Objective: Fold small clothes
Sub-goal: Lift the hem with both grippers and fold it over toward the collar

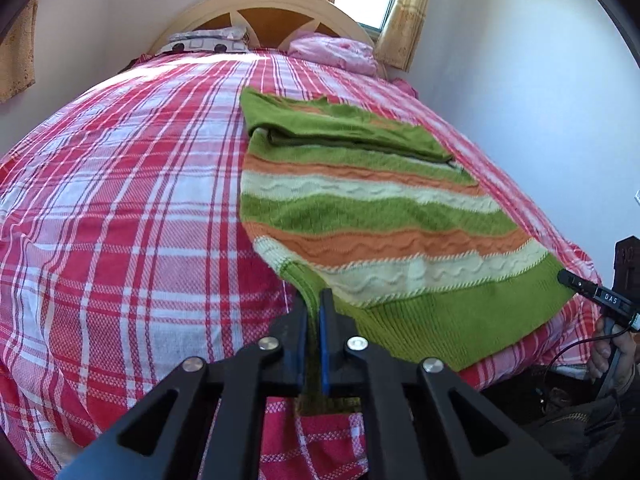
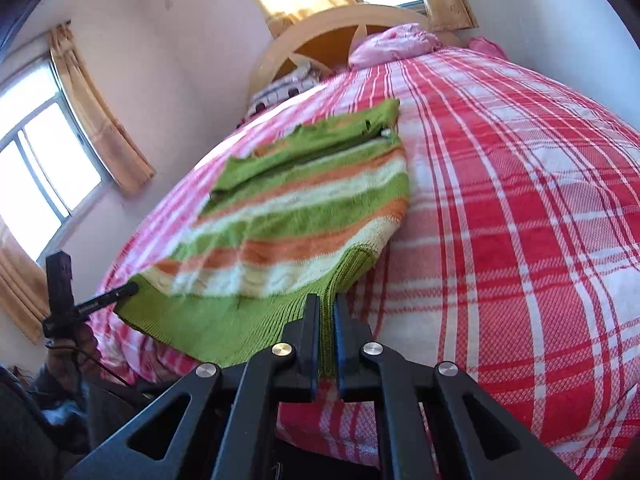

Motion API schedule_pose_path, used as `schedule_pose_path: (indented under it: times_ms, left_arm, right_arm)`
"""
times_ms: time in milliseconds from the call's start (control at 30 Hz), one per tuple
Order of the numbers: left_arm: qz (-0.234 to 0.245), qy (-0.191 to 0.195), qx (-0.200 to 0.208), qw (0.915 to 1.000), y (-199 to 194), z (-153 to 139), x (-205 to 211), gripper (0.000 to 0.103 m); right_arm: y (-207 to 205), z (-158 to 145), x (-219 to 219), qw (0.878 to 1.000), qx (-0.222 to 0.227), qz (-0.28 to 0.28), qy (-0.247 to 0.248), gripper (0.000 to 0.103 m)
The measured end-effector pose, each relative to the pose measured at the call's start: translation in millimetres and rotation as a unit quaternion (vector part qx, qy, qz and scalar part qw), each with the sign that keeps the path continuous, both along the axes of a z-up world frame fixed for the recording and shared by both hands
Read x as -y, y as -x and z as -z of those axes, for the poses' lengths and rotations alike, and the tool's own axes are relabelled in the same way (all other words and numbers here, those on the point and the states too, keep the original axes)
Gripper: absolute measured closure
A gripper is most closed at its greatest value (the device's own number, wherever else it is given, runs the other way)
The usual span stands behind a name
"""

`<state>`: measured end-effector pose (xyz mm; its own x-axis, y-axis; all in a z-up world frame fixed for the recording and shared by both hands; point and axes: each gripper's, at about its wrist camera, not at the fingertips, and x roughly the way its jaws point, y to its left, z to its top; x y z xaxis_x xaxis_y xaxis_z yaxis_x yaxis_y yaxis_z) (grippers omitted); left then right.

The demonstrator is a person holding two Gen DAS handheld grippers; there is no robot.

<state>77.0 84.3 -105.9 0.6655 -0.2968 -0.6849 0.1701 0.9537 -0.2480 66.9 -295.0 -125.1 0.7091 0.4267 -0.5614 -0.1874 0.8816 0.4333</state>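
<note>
You are clenching the left claw (image 1: 314, 312) on the near left corner of the green ribbed hem of one striped sweater (image 1: 360, 208), with the knit pinched between the blue pads. You are clenching the right claw (image 2: 328, 316) on the other near corner of that same hem, and the fabric is showing between its black fingers too. In the left wrist view the right claw's tip is showing at the hem's far right corner (image 1: 576, 282); in the right wrist view the left claw's tip is touching the hem's left end (image 2: 116, 294).

The sweater is lying on the bed (image 1: 120, 200), on the red and white plaid cover, toward the bed's right side in the left view. Its long axis is running from you toward the headboard (image 1: 256, 12), hem nearest you and lifting off the cover, upper part pointing at the headboard. Its green upper part is lying folded across the body.

You are handling one sweater with two claws. Two pillows are sitting at the head of the bed: one patterned grey and white (image 1: 208, 42), one pink (image 1: 336, 54).
</note>
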Motion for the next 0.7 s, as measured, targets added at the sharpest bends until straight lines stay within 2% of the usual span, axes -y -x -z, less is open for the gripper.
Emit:
schedule_pose_path:
  times_ms: [167, 267, 567, 700]
  left_arm:
    - [0.007, 0.002, -0.003, 1.0, -5, 1, 1, 0.098]
    - [0.009, 0.019, -0.013, 0.9997, -9, 0, 0, 0.098]
    - [0.008, 0.03, 0.011, 0.9995, -12, -20, -3, 0.098]
    - [0.002, 0.037, 0.035, 0.9987, -19, -38, -7, 0.098]
  right_arm:
    - [-4, -7, 1, 1.0, 0.002, 0.001, -0.01, 0.099]
    - [-5, -17, 3, 1.0, 0.014, -0.001, -0.018, 0.099]
    - [-15, -33, 10, 0.999, 0.029, 0.001, -0.028, 0.099]
    - [-23, -53, 13, 0.998, 0.052, 0.002, -0.029, 0.099]
